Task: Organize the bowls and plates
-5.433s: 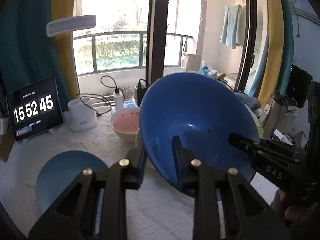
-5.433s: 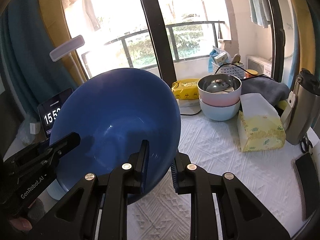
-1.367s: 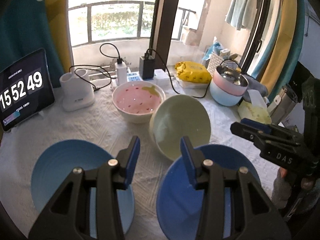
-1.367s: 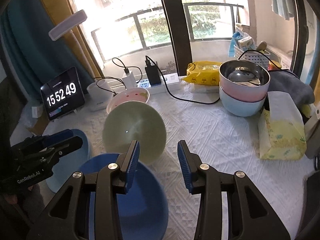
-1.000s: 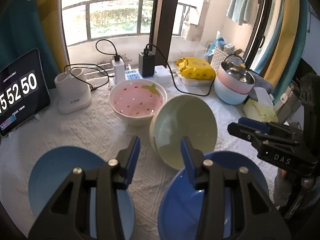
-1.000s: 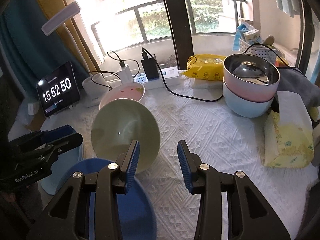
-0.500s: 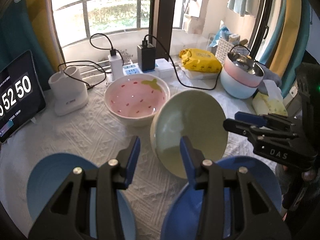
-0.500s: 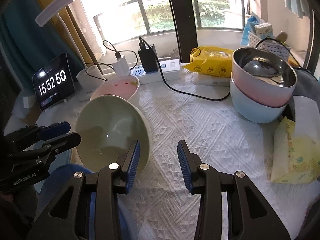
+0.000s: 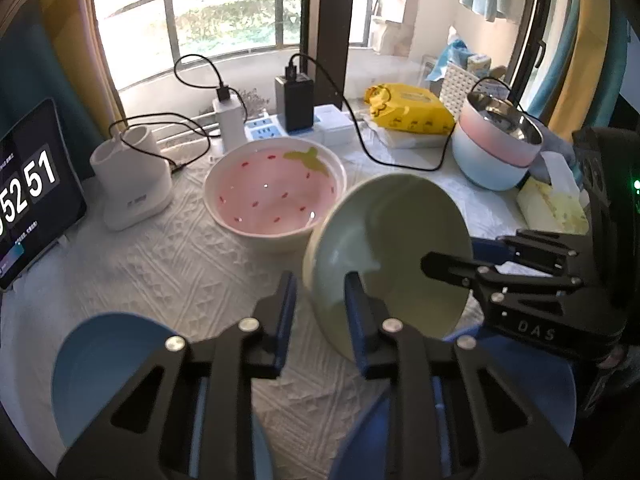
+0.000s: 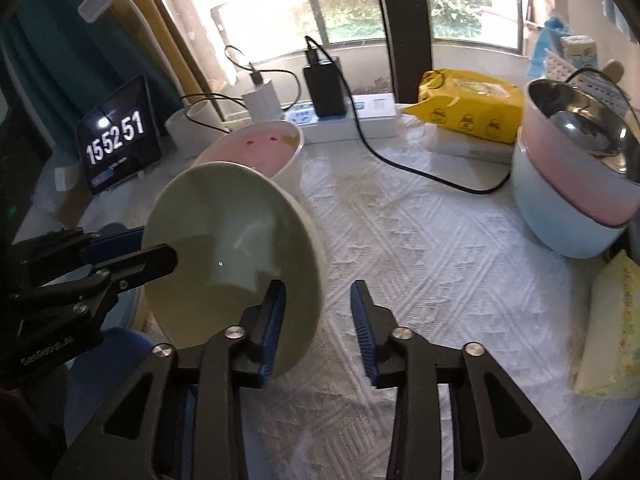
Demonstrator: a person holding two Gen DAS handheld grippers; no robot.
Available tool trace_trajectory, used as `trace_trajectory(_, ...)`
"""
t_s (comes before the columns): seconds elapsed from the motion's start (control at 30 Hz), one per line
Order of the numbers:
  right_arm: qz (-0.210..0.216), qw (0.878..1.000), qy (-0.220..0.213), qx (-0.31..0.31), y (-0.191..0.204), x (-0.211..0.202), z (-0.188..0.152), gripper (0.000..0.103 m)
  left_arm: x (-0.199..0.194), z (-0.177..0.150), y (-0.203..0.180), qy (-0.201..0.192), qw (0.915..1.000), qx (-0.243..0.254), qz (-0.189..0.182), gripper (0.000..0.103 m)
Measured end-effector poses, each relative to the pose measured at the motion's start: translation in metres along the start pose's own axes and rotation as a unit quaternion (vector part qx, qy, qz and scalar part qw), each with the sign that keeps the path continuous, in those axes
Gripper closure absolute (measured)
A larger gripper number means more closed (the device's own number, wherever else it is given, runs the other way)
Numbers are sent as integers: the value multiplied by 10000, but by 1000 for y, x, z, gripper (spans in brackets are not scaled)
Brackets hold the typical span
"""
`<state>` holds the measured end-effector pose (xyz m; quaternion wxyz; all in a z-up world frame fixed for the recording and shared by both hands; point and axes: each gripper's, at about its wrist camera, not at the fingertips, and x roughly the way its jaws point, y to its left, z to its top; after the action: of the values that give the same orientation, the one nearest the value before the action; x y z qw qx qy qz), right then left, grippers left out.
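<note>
A pale green bowl (image 9: 384, 248) stands tilted on its side against the pink strawberry bowl (image 9: 276, 196). My left gripper (image 9: 320, 308) straddles its near-left rim, one finger outside and one inside. Its jaws are closing, with a thin gap still showing at the pads. My right gripper (image 10: 318, 312) straddles the near-right rim of the green bowl (image 10: 228, 248), closing too, with a wider gap. Each gripper shows in the other's view, the right gripper (image 9: 460, 264) at the bowl's right side and the left gripper (image 10: 132, 252) at its left. A dark blue bowl (image 9: 532, 384) lies under the grippers, and a light blue plate (image 9: 108, 360) lies at the near left.
A stack of pink and light blue bowls with a steel one on top (image 10: 572, 184) stands at the right. A tissue pack (image 9: 552, 208), a yellow packet (image 10: 468, 104), a power strip with cables (image 10: 352, 116), a white holder (image 9: 132, 176) and a tablet clock (image 10: 116, 140) ring the white cloth.
Earlier both grippers held the dark blue bowl up; it now lies on the table. Over the last second both grippers came down onto the green bowl's rim and their jaws narrowed.
</note>
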<state>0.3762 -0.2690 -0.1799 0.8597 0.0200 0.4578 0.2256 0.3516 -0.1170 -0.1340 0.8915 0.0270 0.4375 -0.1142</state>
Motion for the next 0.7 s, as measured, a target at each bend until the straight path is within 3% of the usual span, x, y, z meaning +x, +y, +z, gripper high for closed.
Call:
trace_trajectory(0.07, 44, 10000, -9, 12, 0, 1, 0, 73, 2, 0, -3, 28, 9999, 90, 37, 81)
trace_trajectory(0.1, 92, 10000, -1, 23, -1, 2, 0, 84, 2, 0, -4, 29, 9999, 125, 69, 82)
trace_trajectory(0.17, -55, 10000, -1, -26, -1, 4, -2, 92, 2, 0, -5, 31, 9998, 170, 86, 82)
trace_trajectory(0.33, -108, 9999, -47, -53, -3, 6, -4, 93, 0, 0, -7, -67, 9995, 255, 165, 88)
trace_trajectory(0.7, -418, 9980, -397, -248, 4, -8, -2, 95, -10, 0, -10, -360, 9986, 333, 191, 90)
